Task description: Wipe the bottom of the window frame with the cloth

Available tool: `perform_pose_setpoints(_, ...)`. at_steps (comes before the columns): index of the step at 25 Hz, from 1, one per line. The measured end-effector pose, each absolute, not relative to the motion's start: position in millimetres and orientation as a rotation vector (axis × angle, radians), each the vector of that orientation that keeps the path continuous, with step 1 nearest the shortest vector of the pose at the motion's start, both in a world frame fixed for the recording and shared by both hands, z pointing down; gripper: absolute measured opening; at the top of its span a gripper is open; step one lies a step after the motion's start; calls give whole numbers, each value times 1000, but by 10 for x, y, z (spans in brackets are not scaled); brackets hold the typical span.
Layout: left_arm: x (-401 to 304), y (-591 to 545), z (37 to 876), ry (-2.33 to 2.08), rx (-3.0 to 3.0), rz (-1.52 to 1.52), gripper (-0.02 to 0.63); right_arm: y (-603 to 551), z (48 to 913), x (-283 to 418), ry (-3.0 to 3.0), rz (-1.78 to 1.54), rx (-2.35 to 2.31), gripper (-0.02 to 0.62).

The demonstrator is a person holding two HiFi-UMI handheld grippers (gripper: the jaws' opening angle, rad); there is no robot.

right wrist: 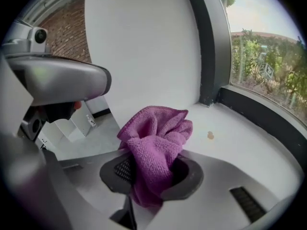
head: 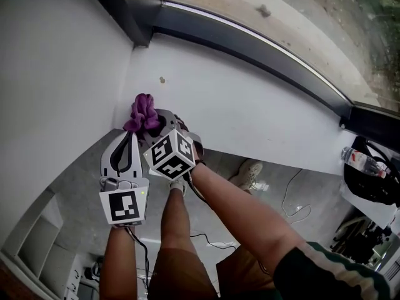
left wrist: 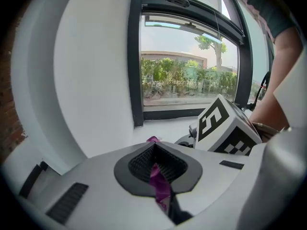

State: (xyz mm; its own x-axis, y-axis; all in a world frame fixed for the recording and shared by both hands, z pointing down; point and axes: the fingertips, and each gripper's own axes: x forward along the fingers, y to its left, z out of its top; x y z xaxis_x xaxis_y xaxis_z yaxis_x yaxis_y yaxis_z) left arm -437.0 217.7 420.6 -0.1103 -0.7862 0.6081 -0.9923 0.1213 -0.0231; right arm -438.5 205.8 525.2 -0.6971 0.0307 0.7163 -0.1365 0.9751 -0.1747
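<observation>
While the left hand-held gripper and right hand-held gripper are both pinching the cloth, the window frame is lying at 1 o'clock, running 10 to 4.

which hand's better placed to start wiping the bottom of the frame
Right, likely. The right tongs clamp the bulk of the purple cloth, bunched out front over the white sill; the left tongs pinch only a thin edge.
</observation>
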Motion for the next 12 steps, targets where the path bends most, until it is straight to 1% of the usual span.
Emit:
perform_pose_setpoints(7,-3966,1953,4228,-1883,1789,618,8,1881,5283,-3883,-2310,256,97,112)
perform_pose_setpoints(12,-3617,1823,4264,-1841,1825,632,9,1772,5288,-3397,-2307,245,122,112)
